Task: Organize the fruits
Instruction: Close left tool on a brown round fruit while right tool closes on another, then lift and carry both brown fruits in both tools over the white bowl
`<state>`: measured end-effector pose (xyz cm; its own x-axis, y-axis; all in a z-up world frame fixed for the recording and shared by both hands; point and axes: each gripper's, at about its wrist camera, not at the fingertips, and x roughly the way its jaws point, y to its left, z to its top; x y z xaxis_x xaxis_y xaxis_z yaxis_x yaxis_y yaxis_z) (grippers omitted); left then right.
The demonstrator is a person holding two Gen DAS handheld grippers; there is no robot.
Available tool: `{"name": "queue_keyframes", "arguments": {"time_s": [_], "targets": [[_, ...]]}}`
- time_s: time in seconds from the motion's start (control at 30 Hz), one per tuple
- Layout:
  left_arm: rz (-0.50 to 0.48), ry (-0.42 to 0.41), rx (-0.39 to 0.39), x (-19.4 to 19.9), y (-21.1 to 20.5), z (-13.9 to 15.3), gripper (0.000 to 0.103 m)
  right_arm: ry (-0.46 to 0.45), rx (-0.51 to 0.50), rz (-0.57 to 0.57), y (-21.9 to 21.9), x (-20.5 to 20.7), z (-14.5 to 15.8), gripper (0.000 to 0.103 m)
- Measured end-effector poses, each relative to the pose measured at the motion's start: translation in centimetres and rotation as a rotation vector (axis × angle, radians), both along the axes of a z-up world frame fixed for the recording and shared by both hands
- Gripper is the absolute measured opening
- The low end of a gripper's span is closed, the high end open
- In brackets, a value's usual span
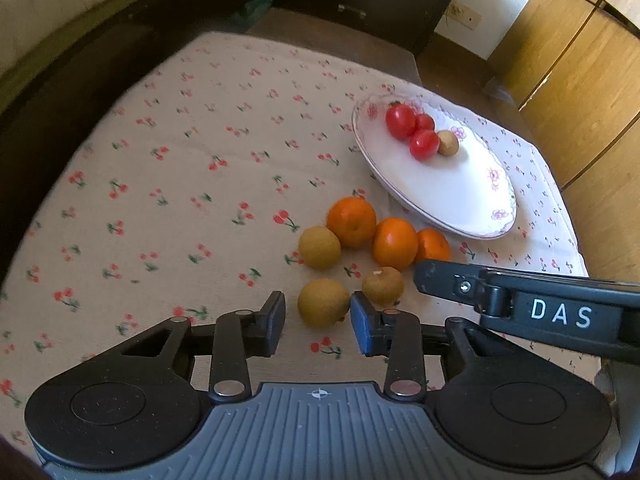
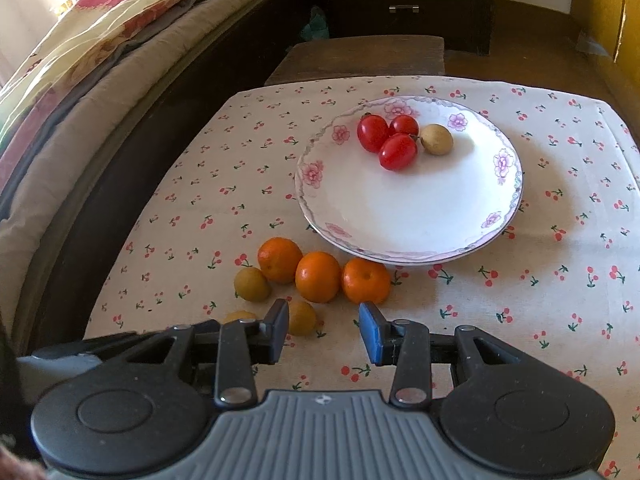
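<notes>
We see the left claw (image 1: 318,322) open, its jaws straddling a round tan-brown fruit (image 1: 323,302) without pressing it. The right claw (image 2: 324,330) hangs open over bare cherry-print cloth on the worktop (image 2: 520,300). Three small orange mandarins (image 2: 318,276) lie in a row just before the white flower-rimmed plate (image 2: 400,216), which holds three red cherry tomatoes (image 2: 390,138) and one tan fruit (image 2: 437,139).
</notes>
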<state>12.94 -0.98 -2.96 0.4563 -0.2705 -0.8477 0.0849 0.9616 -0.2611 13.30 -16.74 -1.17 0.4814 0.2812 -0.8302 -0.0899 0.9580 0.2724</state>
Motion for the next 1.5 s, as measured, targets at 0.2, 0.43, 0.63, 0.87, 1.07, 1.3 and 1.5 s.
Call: {"name": "queue_keyframes", "arguments": {"time_s": [0.2, 0.43, 0.63, 0.87, 1.07, 1.3, 1.5], "targets": [[-0.010, -0.032, 0.039, 0.2, -1.2, -0.1, 0.040, -0.004, -0.007, -0.014, -0.3, 0.0, 0.0, 0.040], [0.012, -0.037, 0.028, 0.0, -0.2, 0.2, 0.037, -0.009, 0.002, -0.011, -0.1, 0.0, 0.1, 0.041], [0.061, -0.029, 0.014, -0.5, 2.5, 0.6, 0.037, 0.005, -0.007, 0.015, 1.0, 0.2, -0.4, 0.041], [0.074, -0.013, 0.007, -0.5, 3.1, 0.5, 0.037, 0.025, -0.019, 0.044, 2.5, 0.7, -1.6, 0.041], [0.078, -0.003, 0.001, -0.3, 3.5, 0.3, 0.038, 0.037, -0.043, 0.060, 3.2, 1.4, -2.8, 0.040], [0.073, 0.000, 0.000, -0.4, 3.4, 0.3, 0.037, 0.010, -0.062, 0.091, 3.7, 1.1, -2.6, 0.028], [0.060, -0.002, 0.000, -0.5, 3.0, 0.4, 0.038, 0.000, -0.055, 0.093, 3.0, 0.4, -1.7, 0.028]]}}
